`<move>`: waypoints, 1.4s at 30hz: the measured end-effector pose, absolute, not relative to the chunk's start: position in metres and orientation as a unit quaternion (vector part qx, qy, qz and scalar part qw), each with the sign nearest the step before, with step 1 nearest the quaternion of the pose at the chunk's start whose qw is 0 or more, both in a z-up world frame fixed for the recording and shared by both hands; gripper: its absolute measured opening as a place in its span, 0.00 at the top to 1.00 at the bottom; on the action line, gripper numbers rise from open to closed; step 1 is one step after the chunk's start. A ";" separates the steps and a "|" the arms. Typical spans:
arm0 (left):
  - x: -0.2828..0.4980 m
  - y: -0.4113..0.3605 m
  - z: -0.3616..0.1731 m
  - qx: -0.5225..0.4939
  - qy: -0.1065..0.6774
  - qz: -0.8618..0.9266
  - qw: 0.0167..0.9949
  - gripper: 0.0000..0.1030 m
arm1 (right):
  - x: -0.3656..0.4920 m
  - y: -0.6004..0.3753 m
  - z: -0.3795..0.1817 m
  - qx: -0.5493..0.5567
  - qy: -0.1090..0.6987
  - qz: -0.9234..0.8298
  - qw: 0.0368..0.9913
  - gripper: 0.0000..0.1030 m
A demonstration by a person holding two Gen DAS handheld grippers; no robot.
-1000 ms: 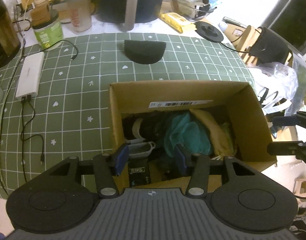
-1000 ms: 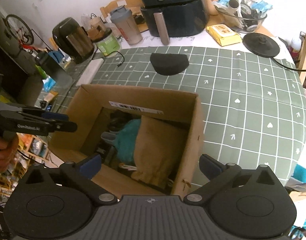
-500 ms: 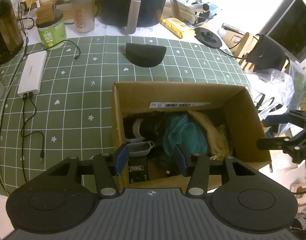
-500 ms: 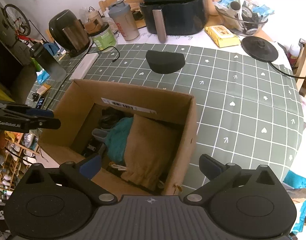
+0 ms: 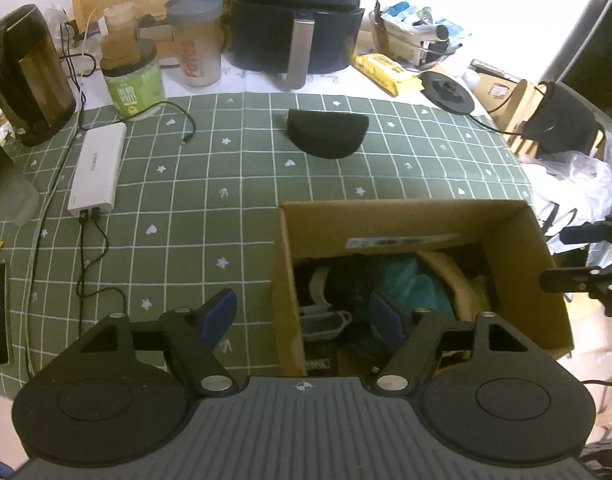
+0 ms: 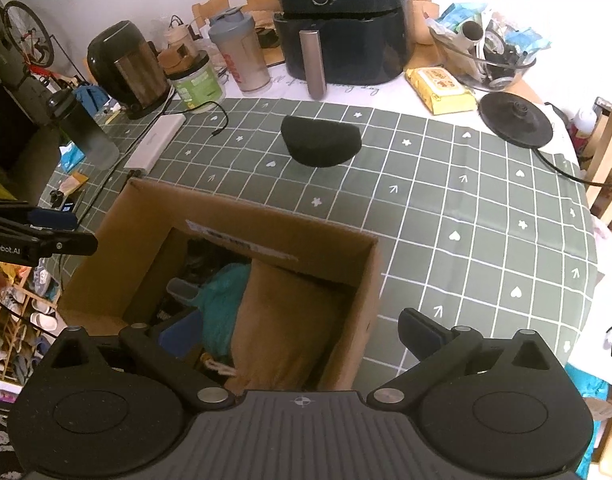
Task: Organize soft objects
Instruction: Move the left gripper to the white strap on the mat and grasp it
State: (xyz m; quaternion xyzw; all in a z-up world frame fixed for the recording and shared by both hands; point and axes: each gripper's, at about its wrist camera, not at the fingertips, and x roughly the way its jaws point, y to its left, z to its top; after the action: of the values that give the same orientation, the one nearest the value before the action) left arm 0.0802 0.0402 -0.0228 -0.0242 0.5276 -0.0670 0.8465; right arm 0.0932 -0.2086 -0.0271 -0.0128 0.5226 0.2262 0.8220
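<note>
The left gripper [image 5: 302, 316] is opening with nothing between its jaws, straddling the left wall of a cardboard box [image 5: 526, 256]; the right gripper [image 6: 302, 334] hangs wide open and empty over the box's right wall. Teal cloth [image 6: 226, 300] and tan cloth [image 6: 282, 320] fill the box. Beyond, a black half-round pouch [image 5: 326, 132] lies crosswise, flat edge away, on open green checked tablecloth [image 5: 186, 208].

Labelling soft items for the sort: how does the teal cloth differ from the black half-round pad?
Colour: the teal cloth is blue-green, the black half-round pad is black.
Place: the teal cloth sits inside the cardboard box; the black half-round pad lies alone on the green checked tablecloth beyond the box.
Shape: the teal cloth is crumpled and partly hidden; the pad holds a neat half-moon outline.
Neither is touched by a gripper.
</note>
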 end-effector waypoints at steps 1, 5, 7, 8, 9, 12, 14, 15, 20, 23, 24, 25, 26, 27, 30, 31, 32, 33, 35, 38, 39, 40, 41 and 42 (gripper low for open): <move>0.083 0.041 -0.023 -0.022 0.527 -0.066 0.847 0.29 | 0.095 -0.209 -0.027 -0.013 0.522 0.225 0.823 0.00; 0.093 0.042 -0.022 -0.015 0.523 -0.069 0.850 0.29 | 0.103 -0.209 -0.026 -0.016 0.521 0.221 0.824 0.00; 0.097 0.042 -0.021 -0.011 0.519 -0.072 0.852 0.29 | 0.107 -0.209 -0.026 -0.018 0.521 0.219 0.825 0.00; 0.100 0.042 -0.020 -0.008 0.517 -0.075 0.852 0.29 | 0.110 -0.209 -0.026 -0.020 0.521 0.218 0.825 0.00; 0.103 0.042 -0.020 -0.007 0.517 -0.077 0.853 0.29 | 0.112 -0.210 -0.025 -0.021 0.521 0.216 0.825 0.00; 0.113 0.044 -0.019 -0.002 0.516 -0.080 0.853 0.29 | 0.122 -0.215 -0.024 -0.025 0.522 0.212 0.825 0.00; 0.119 0.045 -0.019 0.001 0.516 -0.086 0.852 0.29 | 0.129 -0.220 -0.023 -0.027 0.521 0.201 0.829 0.00; 0.122 0.046 -0.020 0.001 0.517 -0.089 0.852 0.29 | 0.132 -0.222 -0.022 -0.026 0.520 0.196 0.831 0.00; 0.138 0.051 -0.023 0.003 0.519 -0.106 0.848 0.29 | 0.150 -0.236 -0.019 -0.023 0.512 0.187 0.838 0.00; 0.150 0.055 -0.026 0.001 0.522 -0.114 0.845 0.29 | 0.161 -0.241 -0.020 -0.025 0.506 0.187 0.842 0.00; 0.153 0.056 -0.026 0.000 0.523 -0.117 0.844 0.29 | 0.165 -0.243 -0.020 -0.025 0.504 0.186 0.843 0.00; 0.157 0.057 -0.027 -0.001 0.525 -0.121 0.842 0.29 | 0.169 -0.244 -0.021 -0.026 0.502 0.185 0.844 0.00; 0.162 0.058 -0.029 -0.001 0.526 -0.126 0.841 0.29 | 0.173 -0.244 -0.021 -0.026 0.500 0.185 0.846 0.00; 0.166 0.059 -0.030 -0.001 0.526 -0.130 0.840 0.29 | 0.176 -0.245 -0.022 -0.026 0.497 0.187 0.847 0.00; 0.180 0.058 -0.035 0.004 0.530 -0.150 0.835 0.29 | 0.188 -0.245 -0.022 -0.024 0.489 0.193 0.850 0.00; 0.184 0.058 -0.037 0.005 0.530 -0.156 0.833 0.30 | 0.191 -0.245 -0.022 -0.024 0.485 0.197 0.852 0.00; 0.189 0.058 -0.039 0.008 0.531 -0.164 0.831 0.30 | 0.194 -0.244 -0.023 -0.025 0.481 0.200 0.853 0.00; 0.193 0.058 -0.041 0.011 0.532 -0.170 0.830 0.30 | 0.197 -0.244 -0.023 -0.025 0.477 0.202 0.855 0.00; 0.202 0.057 -0.046 0.015 0.532 -0.183 0.827 0.30 | 0.204 -0.241 -0.025 -0.025 0.472 0.204 0.858 0.00; 0.213 0.055 -0.054 0.023 0.535 -0.206 0.819 0.30 | 0.212 -0.236 -0.029 -0.028 0.468 0.205 0.859 0.00; 0.216 0.054 -0.057 0.028 0.537 -0.214 0.816 0.30 | 0.214 -0.234 -0.030 -0.030 0.467 0.205 0.859 0.00; 0.219 0.052 -0.059 0.035 0.537 -0.225 0.812 0.30 | 0.216 -0.232 -0.032 -0.035 0.467 0.204 0.860 0.00; 0.221 0.050 -0.063 0.042 0.537 -0.238 0.808 0.30 | 0.218 -0.230 -0.034 -0.040 0.466 0.203 0.860 0.00; 0.224 0.048 -0.066 0.049 0.538 -0.250 0.803 0.30 | 0.219 -0.228 -0.035 -0.043 0.465 0.203 0.861 0.00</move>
State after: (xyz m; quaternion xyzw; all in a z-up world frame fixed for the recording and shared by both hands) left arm 0.2237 0.0476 -0.0660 0.0488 0.5381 -0.2500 0.8035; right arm 0.2191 -0.2284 -0.0348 -0.0429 0.4645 0.2027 0.8610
